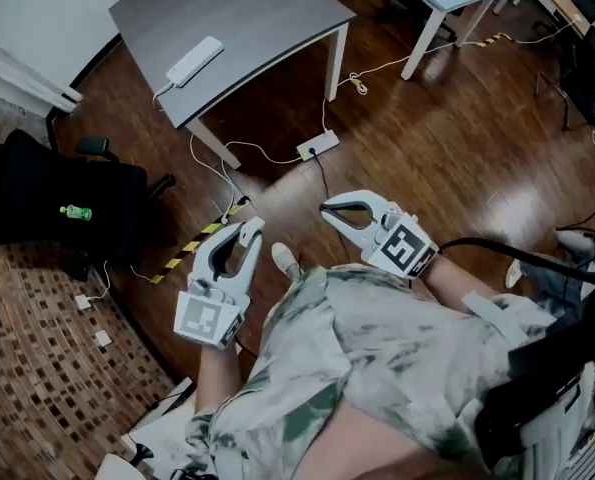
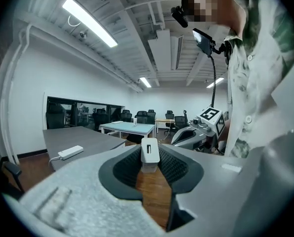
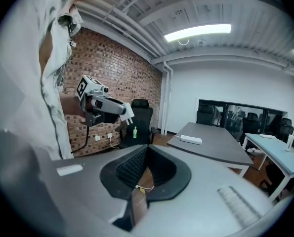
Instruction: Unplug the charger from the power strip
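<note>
Charger (image 2: 150, 154) — a small white block — is pinched between the two jaws of the left hand-held gripper (image 1: 247, 233). The black pads press on both its sides, and it stands upright in the middle of the left gripper view. It is up in the air, not plugged into anything.

In the head view the left hand-held gripper is in the lower middle of the frame, over the brown wood floor (image 1: 447, 118). The right hand-held gripper (image 1: 329, 208) is just to the right of it. Its jaws are closed tip to tip, and nothing is between them.

In the right gripper view the left hand-held gripper shows at the upper left, in front of a brick wall (image 3: 114, 78), with the white charger sticking out of its tip.

A gray table (image 1: 237, 18) is at the top of the head view. A long white power strip (image 1: 195, 61) lies on it near its left edge — well apart from the charger. A second white strip (image 1: 318, 145) lies on the floor below the table, with cords running to it.

At the left of the head view is a black chair (image 1: 37, 208) with a green bottle (image 1: 75, 212) on it. A white shoe (image 1: 285, 259) shows between the two hand-held grippers.
</note>
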The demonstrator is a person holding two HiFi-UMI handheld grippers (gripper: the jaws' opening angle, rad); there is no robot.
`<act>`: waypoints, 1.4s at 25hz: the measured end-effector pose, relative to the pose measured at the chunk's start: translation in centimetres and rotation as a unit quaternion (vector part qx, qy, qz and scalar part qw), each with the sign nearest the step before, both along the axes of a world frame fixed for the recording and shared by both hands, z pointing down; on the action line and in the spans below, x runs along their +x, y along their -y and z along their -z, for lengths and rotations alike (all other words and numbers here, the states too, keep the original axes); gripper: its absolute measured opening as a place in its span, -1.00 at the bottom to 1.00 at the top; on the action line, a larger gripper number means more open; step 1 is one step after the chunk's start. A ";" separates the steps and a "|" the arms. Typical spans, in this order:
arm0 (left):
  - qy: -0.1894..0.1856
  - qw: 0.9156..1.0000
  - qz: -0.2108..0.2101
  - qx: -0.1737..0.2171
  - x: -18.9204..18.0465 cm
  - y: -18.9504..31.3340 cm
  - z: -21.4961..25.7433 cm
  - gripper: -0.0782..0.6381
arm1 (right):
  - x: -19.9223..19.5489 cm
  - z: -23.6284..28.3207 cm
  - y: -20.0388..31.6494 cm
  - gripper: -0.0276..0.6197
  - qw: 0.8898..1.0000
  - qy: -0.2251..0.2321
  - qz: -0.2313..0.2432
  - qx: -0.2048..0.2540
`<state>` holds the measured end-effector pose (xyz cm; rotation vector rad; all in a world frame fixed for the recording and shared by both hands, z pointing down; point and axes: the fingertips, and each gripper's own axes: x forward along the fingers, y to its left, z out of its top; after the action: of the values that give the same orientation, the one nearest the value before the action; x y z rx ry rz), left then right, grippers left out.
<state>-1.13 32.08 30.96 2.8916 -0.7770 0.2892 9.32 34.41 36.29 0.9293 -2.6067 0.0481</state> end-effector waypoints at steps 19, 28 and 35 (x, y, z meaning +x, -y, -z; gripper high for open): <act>0.019 1.000 0.002 -0.018 7.2 -14.5 1.3 -0.49 | 7.2 1.2 -13.5 -0.91 1.000 0.026 0.004 0.014; 0.008 1.000 -0.004 -0.007 3.3 -16.0 2.2 -0.49 | 2.4 3.9 -14.7 -0.91 0.998 0.026 0.016 0.048; 0.006 1.000 -0.010 -0.006 0.5 -16.9 2.3 -0.49 | -0.4 4.2 -15.8 -0.91 0.998 0.016 0.008 0.053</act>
<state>-0.68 49.03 28.63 2.8898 -0.7468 0.3135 8.93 50.23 32.06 0.9495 -2.6678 -0.0819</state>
